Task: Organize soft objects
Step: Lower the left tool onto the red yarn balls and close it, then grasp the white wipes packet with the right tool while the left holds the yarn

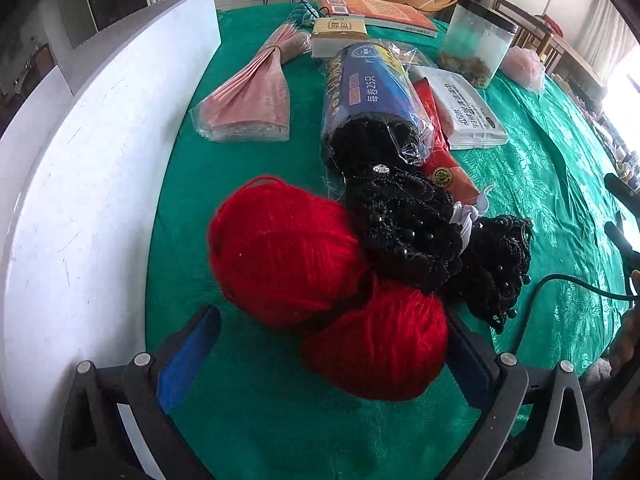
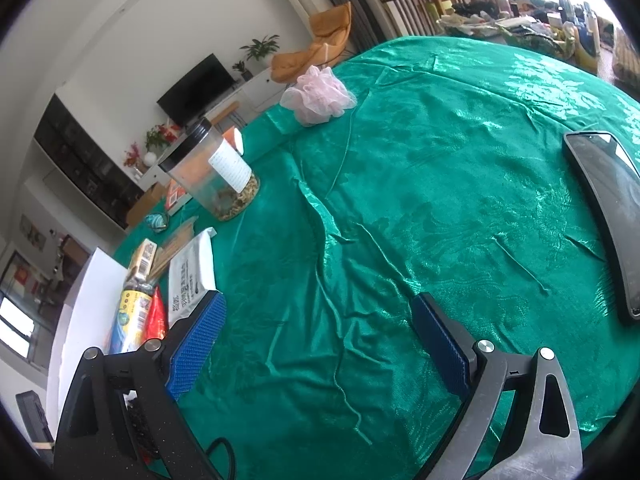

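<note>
- Progress check: we'd say we're partway in, not close to finished.
- Our left gripper [image 1: 332, 356] has its jaws spread wide around the nearer red yarn ball [image 1: 380, 344]. The right pad looks to be touching or nearly touching the yarn, while the left pad stands clear, so nothing is gripped yet.
- A second red yarn ball [image 1: 280, 252] sits touching the first, at about 11 o'clock from it. The black beaded crochet piece [image 1: 420, 236] lies against both, at roughly 1 o'clock.
- So three soft things are already bunched together on the table [image 1: 248, 412] by the white board [image 1: 80, 200]. That reads to us like a pile in progress.
- Further out at 12 o'clock is the pink folded cloth in its clear bag [image 1: 252, 104], not yet with the pile.
- Our right gripper [image 2: 320, 344] hangs over bare green tablecloth, jaws apart, holding nothing.
- From it, the pink mesh bath pouf [image 2: 318, 96] sits far off at 12 o'clock, well apart from the pile. Probably that and the pink cloth are what's left.
</note>
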Demonstrator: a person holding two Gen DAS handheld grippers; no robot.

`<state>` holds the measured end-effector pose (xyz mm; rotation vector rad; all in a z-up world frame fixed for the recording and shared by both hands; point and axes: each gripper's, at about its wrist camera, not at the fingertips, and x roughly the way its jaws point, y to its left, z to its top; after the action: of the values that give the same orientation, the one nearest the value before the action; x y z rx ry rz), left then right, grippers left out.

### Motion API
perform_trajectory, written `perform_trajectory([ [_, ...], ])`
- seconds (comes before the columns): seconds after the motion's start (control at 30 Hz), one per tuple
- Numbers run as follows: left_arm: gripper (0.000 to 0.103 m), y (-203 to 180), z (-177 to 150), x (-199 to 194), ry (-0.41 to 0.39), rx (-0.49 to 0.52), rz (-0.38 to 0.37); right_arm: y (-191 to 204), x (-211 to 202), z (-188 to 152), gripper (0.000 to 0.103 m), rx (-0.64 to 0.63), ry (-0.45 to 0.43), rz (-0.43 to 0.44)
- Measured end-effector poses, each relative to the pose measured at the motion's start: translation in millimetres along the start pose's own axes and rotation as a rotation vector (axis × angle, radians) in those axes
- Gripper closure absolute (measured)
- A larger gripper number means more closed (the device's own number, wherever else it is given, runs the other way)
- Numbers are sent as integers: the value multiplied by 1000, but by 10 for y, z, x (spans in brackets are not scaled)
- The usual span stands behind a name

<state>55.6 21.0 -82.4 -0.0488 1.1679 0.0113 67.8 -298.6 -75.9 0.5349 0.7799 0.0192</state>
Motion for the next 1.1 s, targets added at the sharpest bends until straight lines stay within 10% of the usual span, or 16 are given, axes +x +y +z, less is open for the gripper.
perform_trajectory([
  [0.2,0,-74,-26,112,34,100,111,-4,-3,2,8,4,-1,2],
  [0.43,2,95,-19,137,80,21,38,-12,-12,7,8,10,-4,3],
  [0.57,41,82,-10,-57,-7,39,2,-23,-11,5,8,14,-4,4],
  [0.67,51,109,-3,-28,-7,26,-17,-30,6,6,8,19,3,7],
  [1.1,56,288,3,-280,-149,0,-68,22,43,-10,8,-9,21,12],
])
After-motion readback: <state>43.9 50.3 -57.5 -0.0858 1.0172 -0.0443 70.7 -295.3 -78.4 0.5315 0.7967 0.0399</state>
